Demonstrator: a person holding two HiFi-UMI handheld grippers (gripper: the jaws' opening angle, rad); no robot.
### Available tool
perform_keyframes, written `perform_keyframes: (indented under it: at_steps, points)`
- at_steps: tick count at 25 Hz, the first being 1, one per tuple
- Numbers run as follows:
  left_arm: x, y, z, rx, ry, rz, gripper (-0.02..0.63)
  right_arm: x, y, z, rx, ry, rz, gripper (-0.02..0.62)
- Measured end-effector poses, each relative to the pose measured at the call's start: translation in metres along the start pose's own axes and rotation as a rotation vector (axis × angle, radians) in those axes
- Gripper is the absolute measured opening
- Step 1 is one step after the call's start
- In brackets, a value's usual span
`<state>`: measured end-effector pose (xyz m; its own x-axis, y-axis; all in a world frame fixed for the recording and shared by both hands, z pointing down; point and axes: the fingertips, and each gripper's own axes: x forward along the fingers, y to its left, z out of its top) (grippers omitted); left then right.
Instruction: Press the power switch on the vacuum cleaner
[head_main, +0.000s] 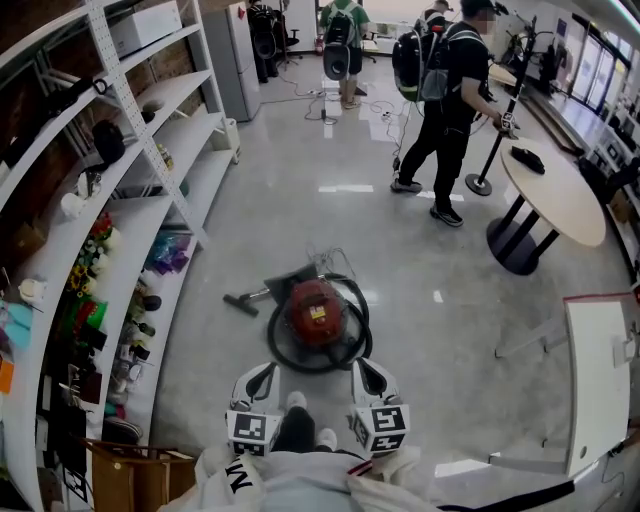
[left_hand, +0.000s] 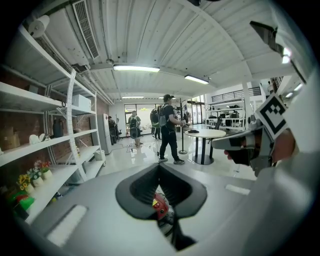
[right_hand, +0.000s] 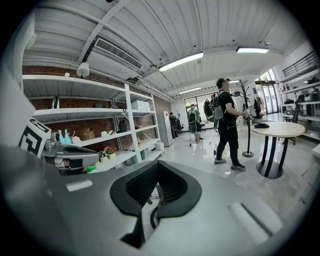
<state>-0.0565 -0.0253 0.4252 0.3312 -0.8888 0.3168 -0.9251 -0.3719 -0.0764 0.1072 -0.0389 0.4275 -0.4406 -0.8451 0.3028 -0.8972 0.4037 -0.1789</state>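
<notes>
In the head view, the vacuum cleaner (head_main: 318, 312) sits on the floor (head_main: 300, 200) just ahead of both tools. Its black hose (head_main: 352, 340) is looped round the red body. The left hand-held gripper (head_main: 258, 378) and the right hand-held gripper (head_main: 368, 375) are held side by side, near the hose loop but touching nothing. Both point forward at the machine, which reads as lining up before reaching down. The power switch itself is too small to pick out here. Shelves (head_main: 150, 215) run along the left of the left hand-held gripper. A person (head_main: 450, 100) and a round desk (head_main: 555, 190) stand well beyond the right one.

In the left gripper view, the left hand-held gripper (left_hand: 160, 167) has its jaws together at the tips and nothing clamped. Through the hollow between its pads a patch of the vacuum cleaner (left_hand: 159, 205) shows below and ahead. The right hand-held gripper (left_hand: 250, 147) hangs just beside it. Closed tips probably suit the job, since a switch wants a firm poke, not a grasp.

In the right gripper view, the right hand-held gripper (right_hand: 156, 164) is likewise closed on nothing. Only a curve of the hose (right_hand: 150, 215) shows through its hollow. The left hand-held gripper (right_hand: 75, 155) is alongside. Judging by what each sees, the left one is aimed more squarely at the body.
</notes>
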Motion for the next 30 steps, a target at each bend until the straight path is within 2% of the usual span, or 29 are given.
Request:
perform_keyframes:
  at_steps: [12,17,27,30]
  points:
    - [0.039,0.010,0.003,-0.020,-0.004,-0.041,0.000,0.026,-0.020,0.010,-0.012,0.021,-0.049,0.000]
    - [0.063,0.031,0.002,-0.036,-0.002,-0.052,0.000,0.054,-0.018,0.017,-0.023,0.031,-0.052,0.000]
    - [0.116,0.070,0.032,-0.017,-0.040,-0.105,0.000,0.106,-0.025,0.054,-0.041,0.002,-0.104,0.000]
    - [0.129,0.082,0.030,-0.006,-0.057,-0.120,0.000,0.118,-0.025,0.060,-0.041,0.000,-0.120,0.000]
